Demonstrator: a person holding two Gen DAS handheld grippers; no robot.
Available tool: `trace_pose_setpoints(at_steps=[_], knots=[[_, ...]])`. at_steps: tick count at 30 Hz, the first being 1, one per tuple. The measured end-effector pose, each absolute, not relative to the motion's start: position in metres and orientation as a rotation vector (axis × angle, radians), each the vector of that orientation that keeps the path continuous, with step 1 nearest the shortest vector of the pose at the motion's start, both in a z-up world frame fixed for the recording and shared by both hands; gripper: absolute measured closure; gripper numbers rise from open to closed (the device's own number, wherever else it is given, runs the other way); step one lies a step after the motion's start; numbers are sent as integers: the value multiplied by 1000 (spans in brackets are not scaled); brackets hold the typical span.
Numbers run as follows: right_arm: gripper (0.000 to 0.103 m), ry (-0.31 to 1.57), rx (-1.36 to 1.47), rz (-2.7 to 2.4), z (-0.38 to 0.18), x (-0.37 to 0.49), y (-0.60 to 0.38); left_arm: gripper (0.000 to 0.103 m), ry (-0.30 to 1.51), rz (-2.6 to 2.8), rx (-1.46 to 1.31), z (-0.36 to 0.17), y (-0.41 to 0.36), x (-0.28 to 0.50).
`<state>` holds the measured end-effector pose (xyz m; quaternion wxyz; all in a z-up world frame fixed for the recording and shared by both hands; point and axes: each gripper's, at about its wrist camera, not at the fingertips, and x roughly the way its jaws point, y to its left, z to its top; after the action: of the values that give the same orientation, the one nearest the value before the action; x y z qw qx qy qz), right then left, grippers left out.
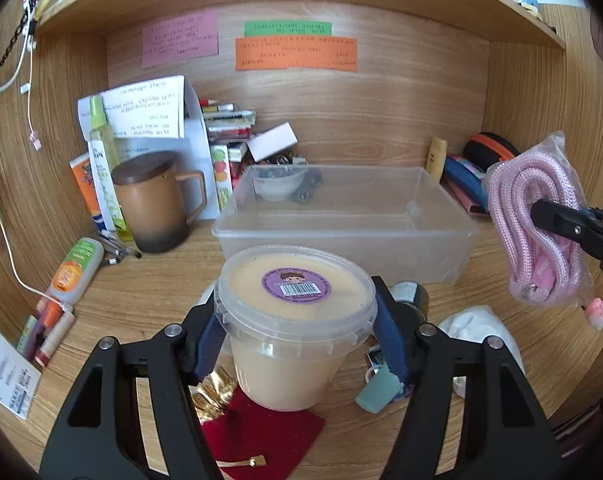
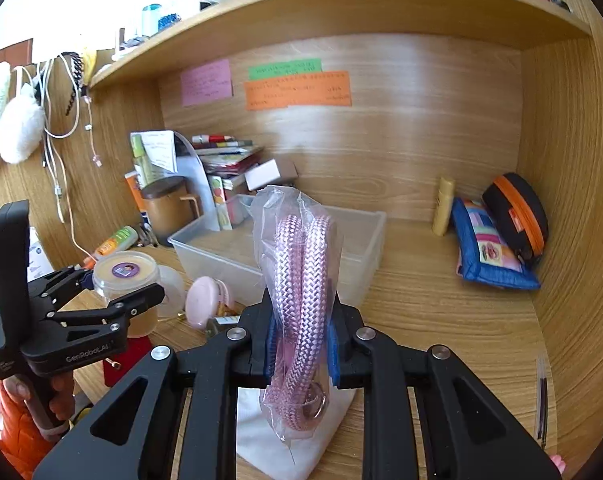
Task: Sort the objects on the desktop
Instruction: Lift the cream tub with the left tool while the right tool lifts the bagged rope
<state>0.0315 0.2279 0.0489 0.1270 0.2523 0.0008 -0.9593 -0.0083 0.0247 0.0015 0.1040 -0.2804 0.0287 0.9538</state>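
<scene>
The left gripper [image 1: 297, 344] has its blue-padded fingers [image 1: 389, 344] spread about halfway and pressed against either side of a clear plastic tub [image 1: 293, 332] of beige paste, just under the rim of its lid; the tub carries a purple round label with a barcode. It hangs clear of the wooden surface [image 1: 149, 300], above a red cloth pouch [image 1: 261, 432]. Straight ahead of these fingers, beyond the tub, lies an empty clear storage bin [image 1: 441, 232]. Ahead and to their left stands a brown lidded mug [image 1: 157, 200], with an orange-labelled tube [image 1: 75, 272] lying nearer in on that side. A small teal cap [image 1: 377, 392] lies just right of the right finger.

The right gripper [image 2: 299, 344] has its fingers [image 2: 333, 350] nearly shut, pinching a clear bag holding a coiled pink braided cord [image 2: 297, 280], which stands upright between them and rises above the tips. Below the fingers lies a white folded cloth [image 2: 257, 436]. The same bin [image 2: 361, 256] sits directly beyond the cord. Far to the right of the fingers, against the side wall, rest a blue patchwork pouch [image 2: 489, 252] and a black case with an orange zip [image 2: 517, 216]. To the left, a pink round compact [image 2: 201, 300] lies on the surface beside the left gripper's tub.
</scene>
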Motion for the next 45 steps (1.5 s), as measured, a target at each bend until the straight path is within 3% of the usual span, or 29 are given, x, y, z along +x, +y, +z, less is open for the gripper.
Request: trace_pose_setpoints(at_steps=[23,45], knots=[[86,-5,654,-2761,87,-1,219,37,59,2761,-736,63,17,-58],[86,27,784,-2716,75,-85,210,37,123,2671,-873,59,34,-137]])
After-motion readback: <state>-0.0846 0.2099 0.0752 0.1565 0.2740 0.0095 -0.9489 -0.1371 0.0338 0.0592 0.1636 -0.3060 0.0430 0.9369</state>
